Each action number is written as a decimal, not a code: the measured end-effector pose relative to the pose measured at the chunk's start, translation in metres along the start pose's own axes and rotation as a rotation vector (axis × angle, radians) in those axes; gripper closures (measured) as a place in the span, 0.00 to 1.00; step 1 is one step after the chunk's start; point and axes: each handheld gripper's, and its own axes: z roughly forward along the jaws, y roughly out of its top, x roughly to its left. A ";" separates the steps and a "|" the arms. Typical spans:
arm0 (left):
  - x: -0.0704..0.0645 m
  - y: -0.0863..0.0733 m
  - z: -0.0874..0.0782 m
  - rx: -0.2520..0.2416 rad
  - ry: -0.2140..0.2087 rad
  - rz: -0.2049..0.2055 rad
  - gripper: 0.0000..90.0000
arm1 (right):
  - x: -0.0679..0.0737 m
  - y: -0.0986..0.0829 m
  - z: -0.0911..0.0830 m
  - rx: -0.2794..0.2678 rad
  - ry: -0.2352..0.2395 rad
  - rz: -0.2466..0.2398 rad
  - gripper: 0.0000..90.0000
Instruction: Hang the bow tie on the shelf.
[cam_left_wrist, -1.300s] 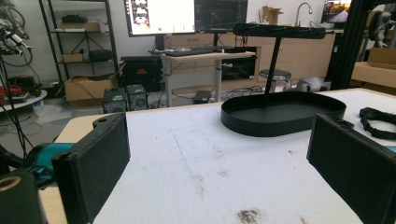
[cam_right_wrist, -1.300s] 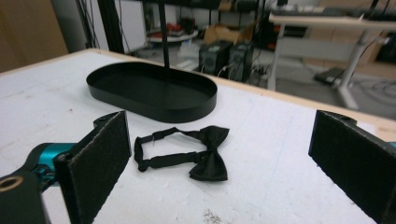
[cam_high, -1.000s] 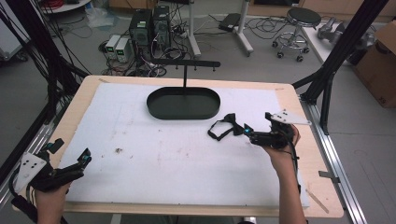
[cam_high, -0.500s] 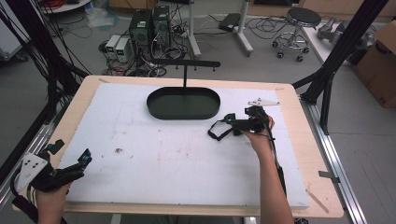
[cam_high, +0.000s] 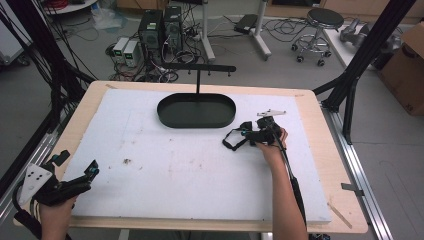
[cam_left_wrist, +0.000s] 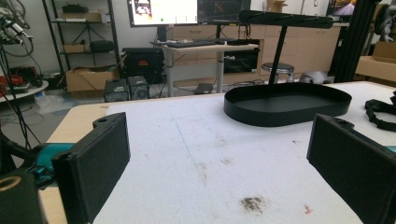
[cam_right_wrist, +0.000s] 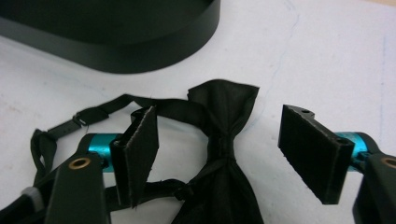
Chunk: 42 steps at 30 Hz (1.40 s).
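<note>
A white foam mat (cam_high: 190, 170) covers most of the wooden tabletop (cam_high: 320, 130). A black oval tray (cam_high: 196, 111) with a T-shaped stand (cam_high: 198, 70) rising from its far side sits on the mat near the middle of the tabletop's far edge. A black bow tie (cam_high: 239, 136) with its strap lies on the mat just to the right of the tray's near right end, towards the right edge of the tabletop. The right tongs (cam_high: 250, 136), held in the person's right hand (cam_high: 272, 145), are at the bow tie; in the right gripper view the jaws stand wide apart on either side of the bow tie (cam_right_wrist: 224, 154), with its knot between them, and they grip nothing. Whether the jaws touch the fabric cannot be told. The strap (cam_right_wrist: 93, 114) runs off to the left of the knot in that view, and the tray wall (cam_right_wrist: 140, 51) is just beyond. The left tongs (cam_high: 75, 172), held in the left hand (cam_high: 55, 212), are at the near left corner of the tabletop, well apart from the tray and the bow tie; in the left gripper view the jaws are wide open and empty above the mat (cam_left_wrist: 210, 149), facing the tray (cam_left_wrist: 287, 105). Small dark stains (cam_left_wrist: 252, 203) mark the mat near the left tongs.
</note>
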 end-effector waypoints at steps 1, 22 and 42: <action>0.000 0.000 0.000 0.000 0.000 0.000 0.07 | 0.001 0.000 0.001 0.008 -0.003 -0.007 0.35; 0.000 -0.001 -0.001 0.002 -0.001 -0.002 0.07 | 0.009 -0.005 0.007 0.056 -0.077 -0.037 0.86; -0.003 0.000 -0.001 -0.011 -0.001 0.005 0.07 | 0.043 0.057 -0.082 -0.435 -0.183 -0.241 0.86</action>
